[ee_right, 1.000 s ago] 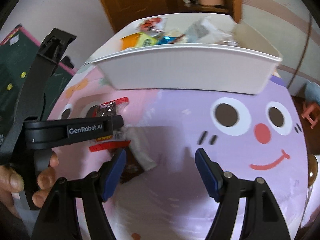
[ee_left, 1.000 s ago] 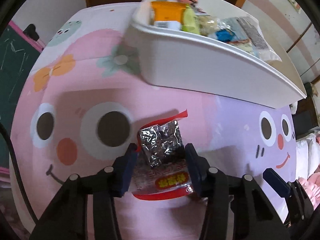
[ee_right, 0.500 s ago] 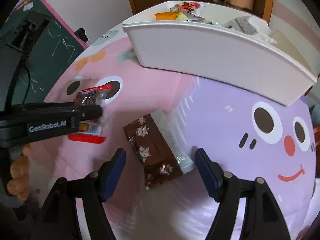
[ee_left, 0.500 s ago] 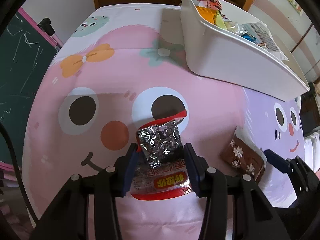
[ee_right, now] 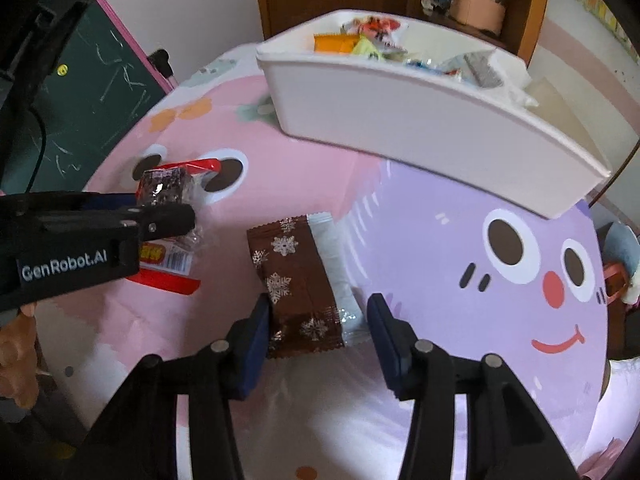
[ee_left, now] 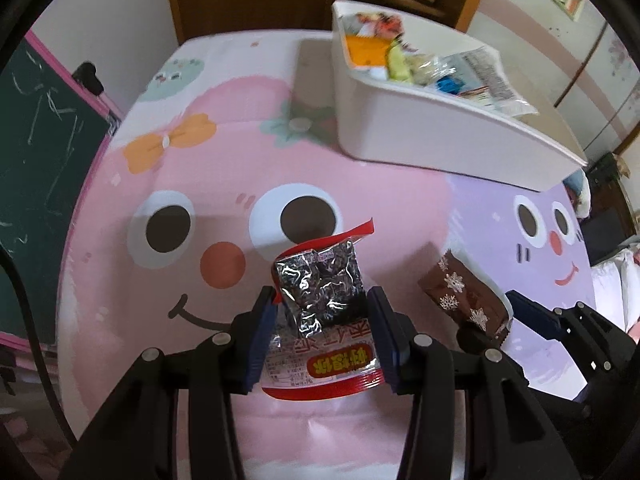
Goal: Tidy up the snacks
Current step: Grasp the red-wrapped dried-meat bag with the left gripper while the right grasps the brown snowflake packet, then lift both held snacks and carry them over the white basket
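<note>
Gripping a red-edged snack packet (ee_left: pixel 320 320), the left claw (ee_left: pixel 322 332) hangs above the cartoon-print bench (ee_left: pixel 200 168). The right claw (ee_right: pixel 316 332), jaws just closing, straddles a brown snowflake packet (ee_right: pixel 296 280) without pinching it. A white bin (ee_right: pixel 420 120) of snacks stands behind, nothing between.

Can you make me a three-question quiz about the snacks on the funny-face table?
1. Where is the white bin?
A. At the far side of the tablecloth
B. On the floor
C. Under the table

2. What colour is the snowflake packet?
A. Green
B. Brown
C. Yellow

3. What is the left tool doing?
A. Hanging empty
B. Holding the red-edged snack packet
C. Resting inside the bin

Answers: 1 A, the bin sits on the cloth beyond both packets. 2 B, brown wrapper with silver snowflakes. 3 B, its pads press on the packet's sides.
</note>
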Available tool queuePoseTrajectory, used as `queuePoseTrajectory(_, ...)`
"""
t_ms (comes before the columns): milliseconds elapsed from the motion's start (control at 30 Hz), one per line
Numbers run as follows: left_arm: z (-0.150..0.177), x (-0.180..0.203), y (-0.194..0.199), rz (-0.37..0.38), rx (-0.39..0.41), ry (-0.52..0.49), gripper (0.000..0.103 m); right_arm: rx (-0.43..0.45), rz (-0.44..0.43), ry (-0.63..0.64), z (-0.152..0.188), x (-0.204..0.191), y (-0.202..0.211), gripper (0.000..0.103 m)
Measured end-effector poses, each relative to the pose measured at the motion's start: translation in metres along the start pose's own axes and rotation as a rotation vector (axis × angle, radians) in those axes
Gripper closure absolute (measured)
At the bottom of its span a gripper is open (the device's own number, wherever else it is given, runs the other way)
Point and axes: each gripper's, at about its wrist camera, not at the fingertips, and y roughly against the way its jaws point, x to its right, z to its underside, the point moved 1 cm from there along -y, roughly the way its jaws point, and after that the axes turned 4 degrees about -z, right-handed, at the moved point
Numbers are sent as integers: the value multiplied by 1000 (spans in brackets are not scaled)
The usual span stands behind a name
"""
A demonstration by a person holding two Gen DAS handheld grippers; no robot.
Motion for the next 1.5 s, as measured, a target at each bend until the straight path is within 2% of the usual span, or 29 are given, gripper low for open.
queuePoseTrajectory(333, 5, 24, 52, 24, 87, -67, 58, 115, 31, -42, 3, 5, 58, 55)
queuePoseTrajectory(533, -11, 45, 94, 39, 158, -134, 58, 202, 43, -84, -9, 20, 101, 55)
queuePoseTrajectory(667, -41, 60, 131, 17, 258, -185, 58, 290, 78, -94, -38, 38, 139, 55)
queuePoseTrajectory(867, -110, 76, 181, -3, 388, -204, 58, 464, 180, -86, -102, 70, 207, 55)
queuePoseTrajectory(1067, -174, 90, 206, 22, 438, -190, 58, 572, 227, -105, -163, 98, 251, 55)
queuePoseTrajectory(1233, -220, 107, 196, -2, 456, -181, 58, 579, 226, -117, -202, 111, 247, 54)
queuePoseTrajectory(1400, -251, 119, 149, -17, 413, -171, 58, 547, 220, -131, -224, 124, 218, 54)
queuePoseTrajectory(1500, -258, 120, 117, -29, 377, -167, 58, 505, 218, -141, -227, 130, 192, 54)
